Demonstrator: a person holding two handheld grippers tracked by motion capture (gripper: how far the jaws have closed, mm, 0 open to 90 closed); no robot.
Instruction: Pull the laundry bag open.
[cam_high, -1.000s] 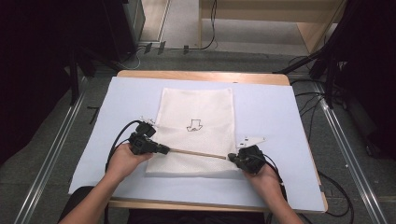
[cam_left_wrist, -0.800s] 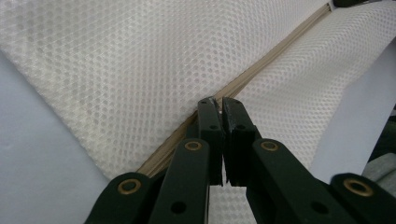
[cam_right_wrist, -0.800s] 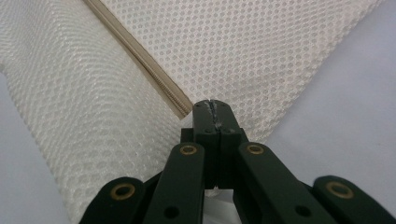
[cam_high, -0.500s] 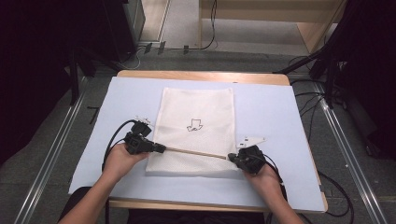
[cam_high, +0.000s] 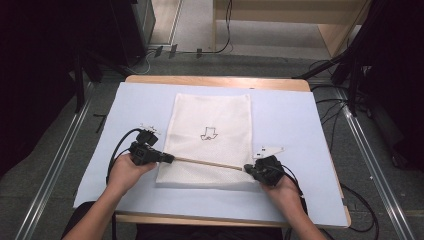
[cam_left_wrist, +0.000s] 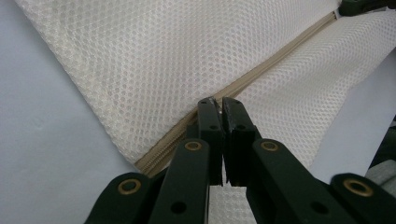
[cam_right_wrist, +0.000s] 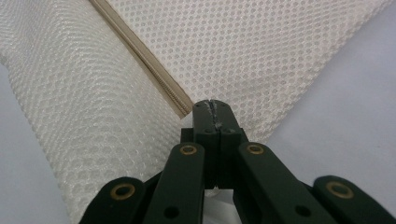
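Observation:
A white mesh bag (cam_high: 212, 115) lies flat on the pale blue mat (cam_high: 300, 120). A tan zipper (cam_high: 207, 163) runs across the bag's near end. My left gripper (cam_high: 169, 158) is at the zipper's left end, shut on the small metal zipper pull (cam_left_wrist: 211, 100). The right gripper (cam_high: 247, 169) is at the zipper's right end, shut on the bag's edge just past the zipper (cam_right_wrist: 144, 60). In the left gripper view the zipper (cam_left_wrist: 261, 74) leads away to the right gripper (cam_left_wrist: 364, 5). Mesh (cam_right_wrist: 261, 46) spreads behind the shut jaws of the right gripper (cam_right_wrist: 212, 105).
A small dark drawing (cam_high: 208, 134) marks the bag's middle. The mat covers a wooden table (cam_high: 215, 80) with bare mat on both sides of the bag. Cables trail from both grippers. Metal rails and dark equipment flank the table on the floor.
My left gripper has shifted slightly to the left along the zipper line. The right gripper has stayed in place.

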